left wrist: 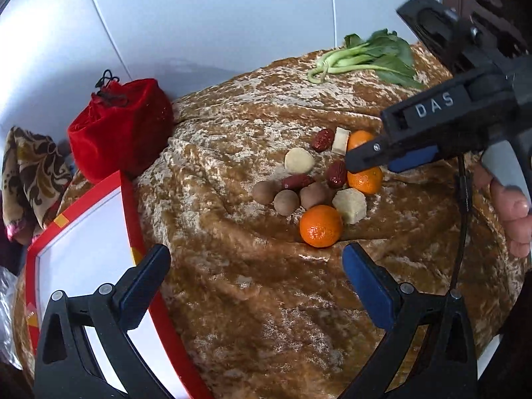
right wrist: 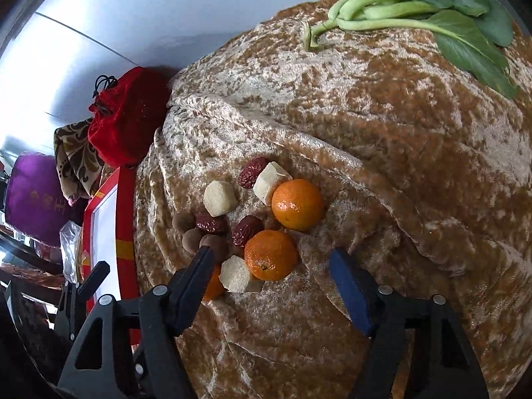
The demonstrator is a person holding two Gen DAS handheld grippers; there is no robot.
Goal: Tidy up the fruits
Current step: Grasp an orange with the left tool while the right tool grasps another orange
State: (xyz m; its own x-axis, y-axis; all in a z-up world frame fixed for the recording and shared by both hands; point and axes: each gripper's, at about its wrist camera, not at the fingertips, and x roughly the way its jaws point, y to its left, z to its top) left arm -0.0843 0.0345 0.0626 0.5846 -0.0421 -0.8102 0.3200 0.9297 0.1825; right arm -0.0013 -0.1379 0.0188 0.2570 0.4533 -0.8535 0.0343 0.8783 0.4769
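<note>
A pile of fruit lies on the brown velvet cloth (left wrist: pixel 252 299): three oranges, one nearest me (left wrist: pixel 321 226) and one in the middle (right wrist: pixel 271 255), red dates (left wrist: pixel 323 139), brown longans (left wrist: pixel 286 202) and pale cut chunks (left wrist: pixel 349 205). My left gripper (left wrist: pixel 256 266) is open and empty, short of the pile. My right gripper (right wrist: pixel 269 267) is open, its jaws on either side of the middle orange, not closed on it. In the left wrist view the right gripper (left wrist: pixel 365 159) reaches in from the right over the oranges.
A red-rimmed white tray (left wrist: pixel 86 249) lies at the left edge of the cloth. A red velvet pouch (left wrist: pixel 121 126) and patterned fabric (left wrist: pixel 26 173) sit behind it. Leafy greens (left wrist: pixel 369 58) lie at the far side. A purple bag (right wrist: pixel 33 199) is far left.
</note>
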